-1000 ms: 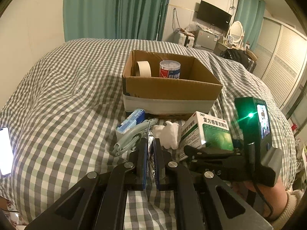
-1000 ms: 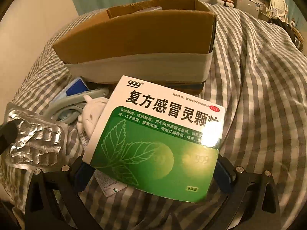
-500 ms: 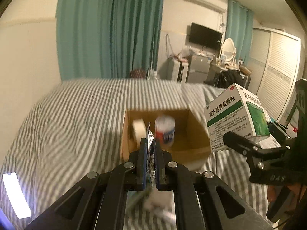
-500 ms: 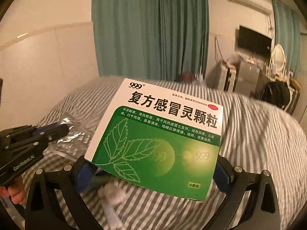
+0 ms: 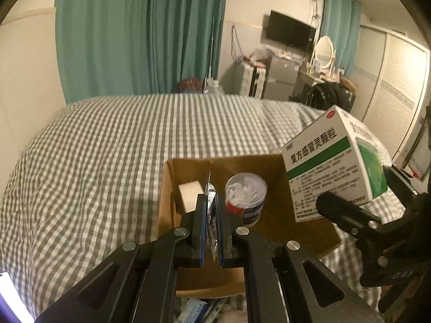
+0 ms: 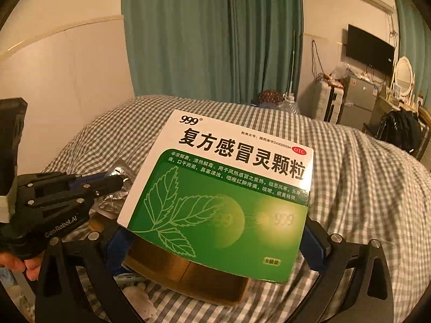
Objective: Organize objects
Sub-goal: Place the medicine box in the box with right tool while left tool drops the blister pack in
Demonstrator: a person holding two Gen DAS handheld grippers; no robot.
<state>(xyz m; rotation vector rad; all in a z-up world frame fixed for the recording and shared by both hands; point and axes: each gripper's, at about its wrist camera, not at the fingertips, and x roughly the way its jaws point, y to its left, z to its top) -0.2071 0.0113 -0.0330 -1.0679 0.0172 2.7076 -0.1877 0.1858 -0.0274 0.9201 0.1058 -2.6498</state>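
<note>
Tongs both loaded over the carton (image 5: 272, 245) on the bed (image 5: 107, 161): left tongs (image 5: 210, 226) pinch a foil blister (image 5: 210, 202) edge-on, right tongs (image 6: 215, 245) clamp the medicine box (image 6: 223, 188). Risk: thin blister may slip or snag the tape roll (image 5: 188, 193) or can (image 5: 245, 199) at release; box may catch the carton wall

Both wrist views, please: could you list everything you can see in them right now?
Cardboard box: one, brown, open, on the bed.
Tape roll: one, off-white, inside the box, left.
Can: one, white, blue and red, inside the box, centre.
Medicine box: one, green and white, held above the cardboard box.
Blister pack: one, silver, held edge-on.
Checked bedspread: one, grey and white.
Curtains: teal, behind the bed.
Television: one, black, wall-mounted.
Left gripper: black, clamping the blister pack.
Right gripper: black, clamping the medicine box.
</note>
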